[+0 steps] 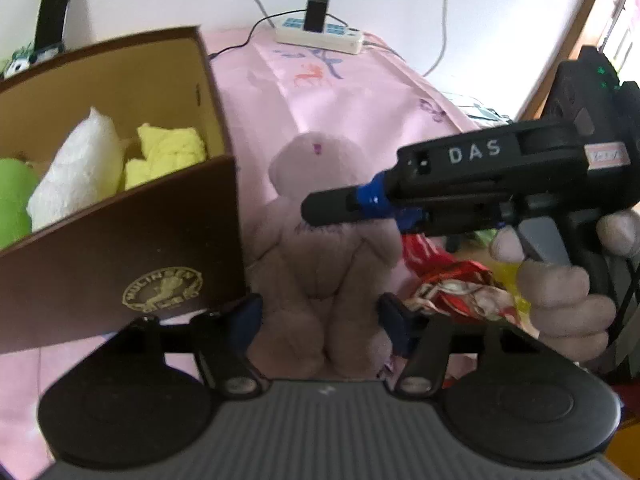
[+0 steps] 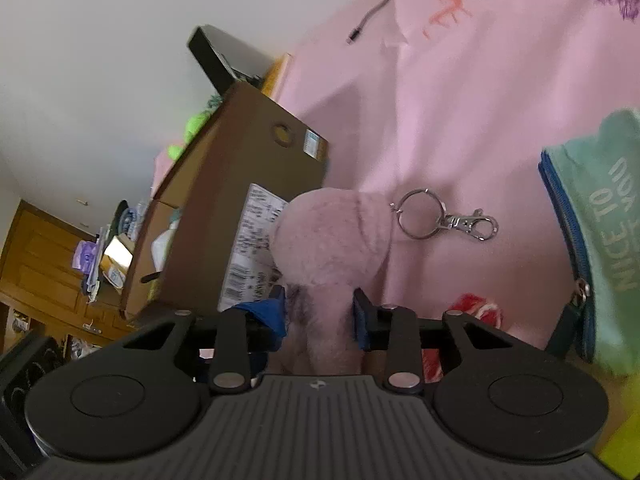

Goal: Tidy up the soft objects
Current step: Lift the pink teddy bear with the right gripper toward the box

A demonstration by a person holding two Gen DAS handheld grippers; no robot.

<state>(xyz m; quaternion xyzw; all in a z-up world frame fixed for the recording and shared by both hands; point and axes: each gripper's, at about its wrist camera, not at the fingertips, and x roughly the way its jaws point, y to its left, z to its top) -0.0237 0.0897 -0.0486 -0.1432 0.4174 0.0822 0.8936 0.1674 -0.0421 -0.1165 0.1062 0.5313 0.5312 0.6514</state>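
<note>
A pale pink plush bear (image 1: 320, 236) hangs between both grippers, just right of a brown cardboard box (image 1: 120, 256). My left gripper (image 1: 320, 320) is shut on the bear's legs. My right gripper (image 2: 320, 312) is shut on the bear's middle, with its head (image 2: 332, 236) above the fingers; the same gripper shows from the side in the left wrist view (image 1: 348, 204). The box holds a white pillow (image 1: 80, 168), a yellow cloth (image 1: 168, 152) and something green (image 1: 14, 196).
A pink cloth (image 2: 460, 120) covers the surface. A key ring with a clasp (image 2: 444, 218) lies on it. A green zip pouch (image 2: 600, 232) is at the right. Red wrapped items (image 1: 452, 284) lie under the bear. A white power strip (image 1: 320, 34) is at the back.
</note>
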